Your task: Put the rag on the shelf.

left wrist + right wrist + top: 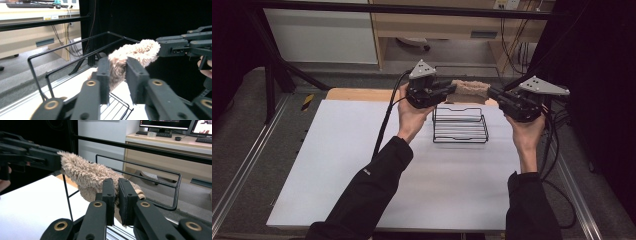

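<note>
The fuzzy tan cloth (470,89) hangs in the air between the two tools, stretched out above the far rail of the black wire rack (460,125) that stands on the white tabletop (362,165). It looks light, limp and plush — a pile fabric that will sag wherever it is not held and give under the pads rather than slip, with nothing fragile about it. The ends are the sensible places to take hold, since a pinch mid-length would let both halves droop onto the wires. The right tool (116,202) has its jaws pressed together on one end, a fold of fur nipped tightly between the pads in the right gripper view. The left tool (117,80) sits at the other end with its jaws a little spread; the fur lies between them, against one pad, but whether it is truly clamped I cannot tell — probably the grip is slack. The rack's thin rails could snag the pile if the cloth is dragged rather than laid. Beyond the tabletop edge are a grey floor, a pale wooden desk (447,25) and black frame bars (402,9); dark curtains close in both sides.
</note>
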Motion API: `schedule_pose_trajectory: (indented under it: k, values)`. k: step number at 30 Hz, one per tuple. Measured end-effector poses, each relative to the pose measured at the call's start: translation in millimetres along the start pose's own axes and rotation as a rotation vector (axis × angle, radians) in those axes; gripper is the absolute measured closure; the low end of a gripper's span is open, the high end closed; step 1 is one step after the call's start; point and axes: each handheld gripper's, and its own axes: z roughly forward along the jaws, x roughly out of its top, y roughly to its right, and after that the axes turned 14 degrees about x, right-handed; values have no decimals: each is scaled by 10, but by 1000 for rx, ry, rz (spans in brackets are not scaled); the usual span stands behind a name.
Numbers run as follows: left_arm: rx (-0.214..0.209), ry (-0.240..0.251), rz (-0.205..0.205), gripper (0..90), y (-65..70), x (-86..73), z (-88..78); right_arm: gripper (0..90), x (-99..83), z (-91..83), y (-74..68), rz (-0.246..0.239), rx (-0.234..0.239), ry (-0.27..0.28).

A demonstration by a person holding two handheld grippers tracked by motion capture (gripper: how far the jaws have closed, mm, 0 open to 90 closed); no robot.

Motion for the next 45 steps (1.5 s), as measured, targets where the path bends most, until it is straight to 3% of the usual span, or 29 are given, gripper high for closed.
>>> schedule_pose_trajectory:
  k: [6, 9, 13, 17, 21, 27, 35, 39, 45]
  values:
    - [16, 10, -37, 672, -58, 153, -71, 838, -51, 14, 2, 0, 7, -6]
    - [22, 5, -49, 729, -51, 236, -61, 837, -63, 14, 4, -1, 9, -10]
    - [17, -47, -39, 823, 12, 282, 20, 836, -70, 14, 1, -2, 13, -11]
    - [19, -83, 0, 859, 80, 241, 68, 834, -82, 15, -5, -2, 17, -22]
    - [-11, -108, 11, 872, 88, 164, 72, 828, -110, 15, -5, -1, 24, -29]
    - [-23, -145, 33, 877, 90, 32, 102, 805, -137, 34, -10, 11, 33, -40]
    - [-20, -162, 45, 880, 105, -36, 148, 695, -103, -26, -51, -2, 58, -30]
    - [-11, -167, 58, 882, 123, -76, 173, 734, -39, -61, -71, 2, 68, -13]
    - [-6, -177, 69, 883, 107, -140, 180, 870, -79, 33, -66, 56, 63, -64]
